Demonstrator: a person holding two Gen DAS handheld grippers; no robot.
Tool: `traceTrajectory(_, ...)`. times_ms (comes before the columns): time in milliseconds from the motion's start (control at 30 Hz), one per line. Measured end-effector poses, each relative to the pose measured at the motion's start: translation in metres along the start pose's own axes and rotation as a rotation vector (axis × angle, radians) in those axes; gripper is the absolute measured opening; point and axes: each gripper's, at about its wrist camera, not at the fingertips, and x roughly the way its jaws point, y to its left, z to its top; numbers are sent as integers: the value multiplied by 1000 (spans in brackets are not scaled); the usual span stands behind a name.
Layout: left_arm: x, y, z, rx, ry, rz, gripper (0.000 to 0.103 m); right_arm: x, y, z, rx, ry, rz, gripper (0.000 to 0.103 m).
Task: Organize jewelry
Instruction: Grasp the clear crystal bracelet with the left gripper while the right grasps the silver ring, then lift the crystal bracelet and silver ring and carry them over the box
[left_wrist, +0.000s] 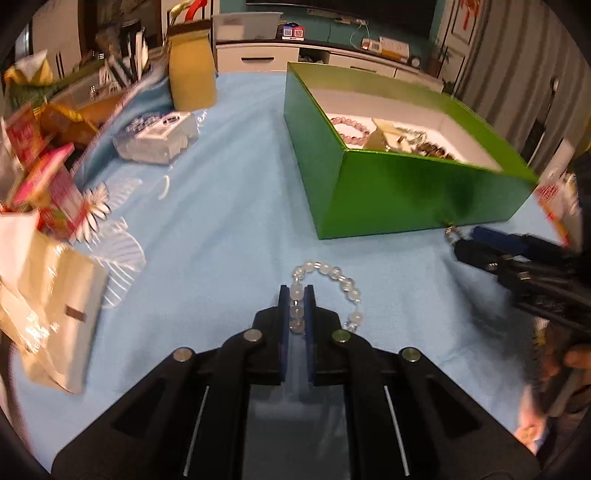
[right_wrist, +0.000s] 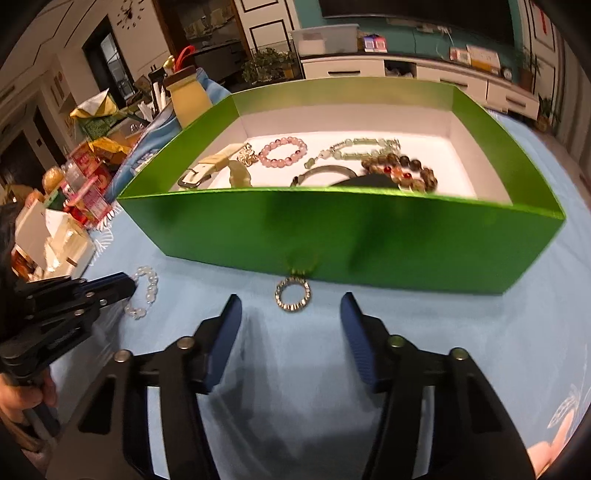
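Note:
A clear bead bracelet (left_wrist: 334, 280) lies on the light blue cloth; my left gripper (left_wrist: 296, 295) is shut on one side of it, low over the cloth. It also shows in the right wrist view (right_wrist: 146, 291) beside the left gripper (right_wrist: 127, 288). A small silver ring (right_wrist: 291, 294) lies on the cloth just in front of the green box (right_wrist: 332, 232). My right gripper (right_wrist: 291, 306) is open, its fingers either side of the ring and a little short of it. The box holds a pink bead bracelet (right_wrist: 282, 150), a brown bead bracelet (right_wrist: 402, 171) and other jewelry.
Left of the box stand a yellow jar (left_wrist: 192, 70), a white device (left_wrist: 157, 138), snack packets (left_wrist: 48, 184) and a paper bag (left_wrist: 48, 314). The green box (left_wrist: 388, 192) stands ahead right in the left wrist view, with the right gripper (left_wrist: 458, 240) near its corner.

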Motion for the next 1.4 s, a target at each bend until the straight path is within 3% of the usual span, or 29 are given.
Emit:
traceTrajectory(233,-10,9,4,-56,-17,-39,7,8,11,4,-68,-13,-46,34)
traceTrajectory(267,-10,8,4,-54,-19,-39,7,9,12,4,-77,-12,-51,23)
traceTrajectory(300,-11,8,4,-53,-23,-39,7,10,12,4,-79,-10,-53,21)
traceTrajectory(500,-16,7,5,-61,-34,-62,7,7,11,3,-61,-17,-29,21)
traceTrajectory(1000,-45,-1,21,-69,-86,-123,7,-46,7,-5,-32,-91,30,21)
traceTrajectory(1400,-67,-6,28,-50,-117,-127,7,-70,6,-7,-26,-128,44,21)
